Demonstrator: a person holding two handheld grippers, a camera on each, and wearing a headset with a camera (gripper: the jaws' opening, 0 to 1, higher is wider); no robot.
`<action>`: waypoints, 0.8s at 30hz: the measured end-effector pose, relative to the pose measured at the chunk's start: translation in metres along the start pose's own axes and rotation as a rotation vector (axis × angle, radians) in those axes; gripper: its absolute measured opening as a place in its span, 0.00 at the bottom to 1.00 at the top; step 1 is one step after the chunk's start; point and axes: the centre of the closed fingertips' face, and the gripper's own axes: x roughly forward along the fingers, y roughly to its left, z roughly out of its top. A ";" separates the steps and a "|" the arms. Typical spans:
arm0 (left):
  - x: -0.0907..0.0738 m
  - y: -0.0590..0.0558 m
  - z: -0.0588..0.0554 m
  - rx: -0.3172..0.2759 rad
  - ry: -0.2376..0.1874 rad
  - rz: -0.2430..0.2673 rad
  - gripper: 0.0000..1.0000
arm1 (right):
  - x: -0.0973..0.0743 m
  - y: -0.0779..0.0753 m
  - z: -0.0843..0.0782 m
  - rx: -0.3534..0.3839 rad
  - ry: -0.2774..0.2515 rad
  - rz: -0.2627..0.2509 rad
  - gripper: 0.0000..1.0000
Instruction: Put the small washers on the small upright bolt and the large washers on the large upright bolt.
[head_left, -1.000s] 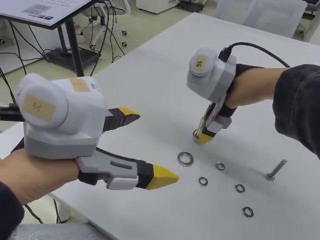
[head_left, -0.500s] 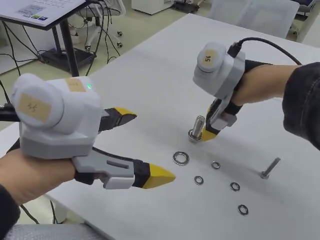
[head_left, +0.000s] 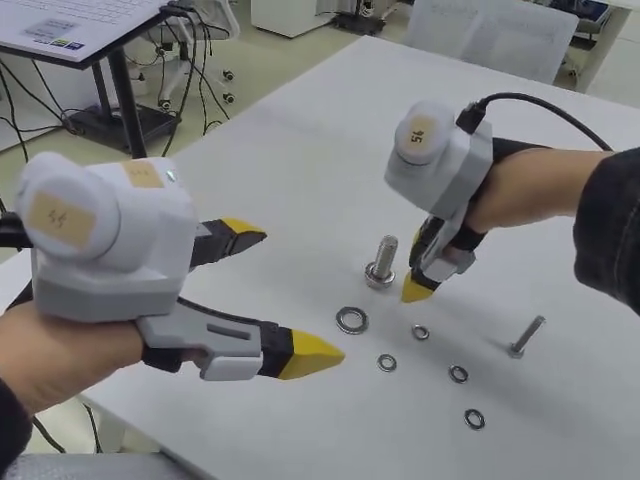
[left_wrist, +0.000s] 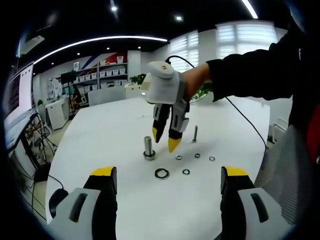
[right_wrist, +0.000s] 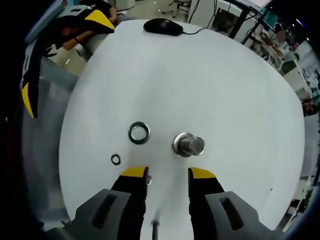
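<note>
The large bolt (head_left: 381, 262) stands upright on its head on the white table, and it shows from above in the right gripper view (right_wrist: 189, 145). My right gripper (head_left: 415, 287) hangs just to its right, tips down and open, holding nothing. A large washer (head_left: 351, 320) lies in front of the bolt. Several small washers (head_left: 420, 332) are scattered to the right of it. The small bolt (head_left: 525, 336) lies on its side further right. My left gripper (head_left: 280, 292) hovers wide open at the near left, empty, well short of the large washer (left_wrist: 161, 173).
The white table (head_left: 300, 150) stretches away behind the parts. A black mouse (right_wrist: 163, 26) with its cable lies at the table's far side. Off the left edge stand a desk leg and cables (head_left: 190, 70) on the floor.
The large bolt went from lying low under the right gripper's tips to standing upright. The right gripper has let go of it and drawn slightly right. The left gripper stayed open.
</note>
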 end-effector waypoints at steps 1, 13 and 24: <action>0.000 0.000 0.000 0.001 -0.001 0.000 0.85 | -0.001 0.004 0.001 0.000 -0.004 0.005 0.33; 0.000 -0.004 0.004 0.007 -0.008 -0.003 0.85 | 0.009 0.030 0.020 -0.042 -0.026 0.046 0.33; -0.001 -0.005 0.003 0.005 -0.005 -0.009 0.83 | 0.028 0.034 0.034 -0.064 -0.025 0.057 0.32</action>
